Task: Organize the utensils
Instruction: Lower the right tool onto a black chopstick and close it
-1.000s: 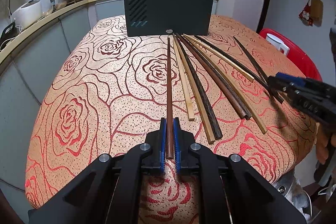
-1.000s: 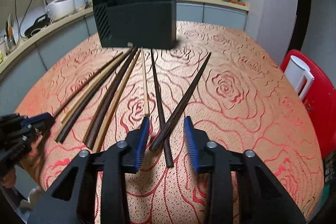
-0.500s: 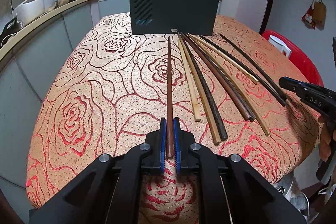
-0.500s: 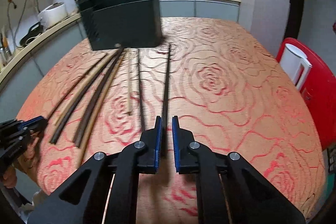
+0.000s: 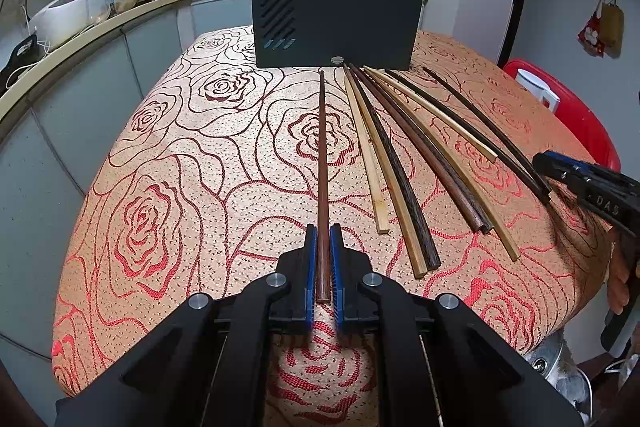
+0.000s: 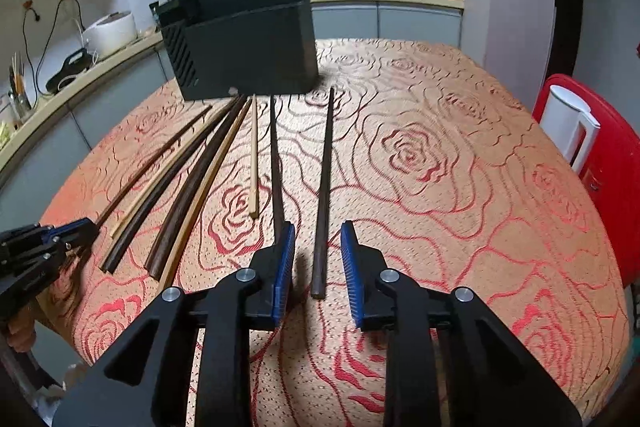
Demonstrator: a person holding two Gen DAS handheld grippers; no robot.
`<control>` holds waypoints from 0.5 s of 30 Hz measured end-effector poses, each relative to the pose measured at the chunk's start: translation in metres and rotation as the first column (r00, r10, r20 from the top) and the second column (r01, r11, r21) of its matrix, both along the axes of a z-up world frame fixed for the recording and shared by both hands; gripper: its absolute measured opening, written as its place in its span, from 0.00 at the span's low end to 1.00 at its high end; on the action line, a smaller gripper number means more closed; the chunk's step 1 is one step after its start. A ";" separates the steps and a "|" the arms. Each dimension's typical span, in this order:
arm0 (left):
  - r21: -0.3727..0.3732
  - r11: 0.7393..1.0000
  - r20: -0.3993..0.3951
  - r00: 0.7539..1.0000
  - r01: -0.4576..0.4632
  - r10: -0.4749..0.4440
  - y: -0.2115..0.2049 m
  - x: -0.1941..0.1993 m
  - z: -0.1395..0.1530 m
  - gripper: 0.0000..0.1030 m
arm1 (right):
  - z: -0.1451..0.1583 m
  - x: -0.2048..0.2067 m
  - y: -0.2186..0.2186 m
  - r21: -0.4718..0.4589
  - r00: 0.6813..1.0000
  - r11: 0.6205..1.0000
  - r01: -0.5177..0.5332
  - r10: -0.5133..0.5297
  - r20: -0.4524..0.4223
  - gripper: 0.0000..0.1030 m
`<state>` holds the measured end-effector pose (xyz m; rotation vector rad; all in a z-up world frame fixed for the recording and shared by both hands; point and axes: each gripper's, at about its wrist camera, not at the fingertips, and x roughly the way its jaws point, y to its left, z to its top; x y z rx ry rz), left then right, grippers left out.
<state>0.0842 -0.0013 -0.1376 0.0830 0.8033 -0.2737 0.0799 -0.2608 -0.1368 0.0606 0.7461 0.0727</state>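
Note:
My left gripper [image 5: 323, 239] is shut on the near end of a reddish-brown chopstick [image 5: 322, 155] that points at the black utensil holder [image 5: 336, 23]. Several more chopsticks [image 5: 404, 167], light and dark, fan out on the rose tablecloth to its right. My right gripper [image 6: 318, 243] is open, its blue pads either side of a dark chopstick [image 6: 324, 179] that lies on the cloth between them, untouched. Other chopsticks [image 6: 192, 179] lie to its left. The holder shows in the right wrist view [image 6: 244, 47].
The table [image 5: 160, 187] has a rounded edge close on the near side. A red chair with a white jug [image 6: 572, 131] stands at the right. A counter with a rice cooker [image 5: 64, 19] runs along the left.
My right gripper closed on the dark chopstick and turned it straight towards the holder, then opened, leaving it on the cloth. My left gripper stays shut on its chopstick, drawn back slightly.

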 end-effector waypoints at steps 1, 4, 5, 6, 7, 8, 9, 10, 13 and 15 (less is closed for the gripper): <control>-0.001 1.000 0.000 1.000 0.000 0.000 0.000 0.000 0.000 0.06 | -0.004 0.002 0.000 -0.015 1.000 1.000 0.008 -0.008 -0.016 0.23; -0.001 1.000 0.000 1.000 -0.001 0.001 0.000 0.000 0.000 0.06 | -0.007 0.002 0.000 -0.038 1.000 0.999 0.010 -0.011 -0.020 0.23; 0.000 1.000 0.001 1.000 0.000 0.000 0.000 0.000 0.000 0.06 | -0.007 0.001 0.001 -0.046 1.000 0.999 0.008 -0.009 -0.019 0.23; 0.001 1.000 0.002 1.000 -0.001 0.001 0.000 0.000 0.000 0.06 | -0.008 0.001 0.002 -0.059 1.000 0.998 0.004 -0.005 -0.016 0.23; 0.002 1.000 0.002 1.000 -0.001 0.001 0.000 0.000 0.000 0.06 | -0.008 -0.001 0.005 -0.083 1.000 0.997 0.000 -0.001 -0.008 0.23; 0.003 1.000 0.004 1.000 -0.002 0.002 0.000 -0.001 0.000 0.06 | -0.009 -0.003 0.007 -0.096 1.000 0.995 -0.001 0.000 -0.002 0.23; 0.005 1.000 0.006 1.000 -0.003 0.003 0.000 -0.001 0.000 0.06 | -0.009 -0.004 0.009 -0.106 1.000 0.994 -0.002 0.002 0.004 0.21; 0.006 1.000 0.008 1.000 -0.003 0.003 0.000 -0.001 0.000 0.06 | -0.009 -0.005 0.010 -0.109 1.000 0.994 -0.003 0.004 0.007 0.20; 0.006 1.000 0.007 1.000 -0.001 0.001 0.000 -0.001 0.000 0.06 | -0.009 -0.005 0.005 -0.082 1.000 0.997 -0.003 0.004 0.005 0.11; 0.006 1.000 0.006 1.000 0.002 -0.002 0.000 -0.001 0.001 0.06 | -0.009 -0.004 0.004 -0.084 1.000 0.996 -0.003 0.003 0.002 0.08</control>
